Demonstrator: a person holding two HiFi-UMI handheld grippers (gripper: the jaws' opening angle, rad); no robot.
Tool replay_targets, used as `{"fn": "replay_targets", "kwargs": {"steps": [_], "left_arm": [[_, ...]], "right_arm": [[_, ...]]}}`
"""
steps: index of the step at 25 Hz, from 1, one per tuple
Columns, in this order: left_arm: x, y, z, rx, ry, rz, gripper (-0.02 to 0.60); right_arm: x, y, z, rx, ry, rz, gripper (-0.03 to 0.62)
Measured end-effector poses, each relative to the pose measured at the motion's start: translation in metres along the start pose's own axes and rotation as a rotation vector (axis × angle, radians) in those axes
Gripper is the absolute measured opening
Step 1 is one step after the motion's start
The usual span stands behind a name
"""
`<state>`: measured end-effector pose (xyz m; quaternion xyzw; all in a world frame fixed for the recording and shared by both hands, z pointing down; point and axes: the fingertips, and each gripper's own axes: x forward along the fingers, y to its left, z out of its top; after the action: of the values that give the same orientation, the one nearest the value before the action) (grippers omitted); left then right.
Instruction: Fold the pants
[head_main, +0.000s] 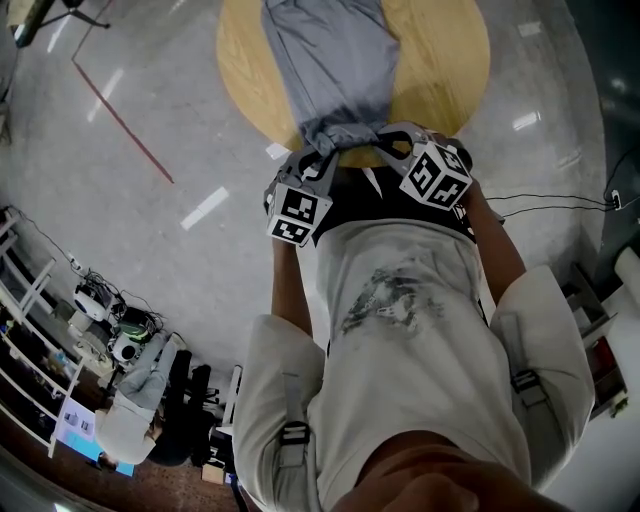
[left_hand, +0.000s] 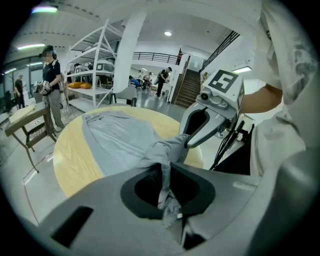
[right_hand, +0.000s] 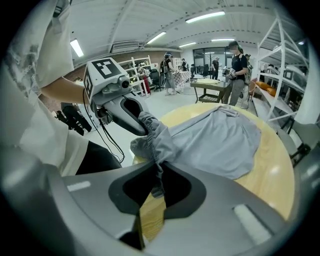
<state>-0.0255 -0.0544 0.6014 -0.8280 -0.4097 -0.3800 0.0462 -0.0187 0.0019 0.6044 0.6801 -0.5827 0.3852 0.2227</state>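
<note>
Grey pants (head_main: 330, 70) lie spread over a round wooden table (head_main: 445, 70), their gathered waistband end lifted at the near edge. My left gripper (head_main: 318, 152) is shut on the left side of that bunched end, and grey cloth (left_hand: 165, 185) hangs down between its jaws. My right gripper (head_main: 385, 148) is shut on the right side, with a fold of the cloth (right_hand: 156, 172) pinched in its jaws. In the left gripper view the right gripper (left_hand: 192, 137) bites the same bunch; in the right gripper view the left gripper (right_hand: 142, 131) does likewise. The pants (right_hand: 220, 142) stretch away across the table (right_hand: 272, 165).
The person holding the grippers stands against the table's near edge, in a white shirt (head_main: 400, 330). A red line (head_main: 125, 120) runs along the grey floor at left. White shelving (left_hand: 100, 65), a small wooden table (left_hand: 30, 122) and several people stand beyond the table.
</note>
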Motion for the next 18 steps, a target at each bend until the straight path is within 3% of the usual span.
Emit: {"fn": "replay_targets", "kwargs": {"steps": [18], "left_arm": [[0.019, 0.063, 0.052, -0.016, -0.047, 0.06, 0.032]], "right_arm": [[-0.001, -0.078, 0.036, -0.041, -0.021, -0.013, 0.048]]}}
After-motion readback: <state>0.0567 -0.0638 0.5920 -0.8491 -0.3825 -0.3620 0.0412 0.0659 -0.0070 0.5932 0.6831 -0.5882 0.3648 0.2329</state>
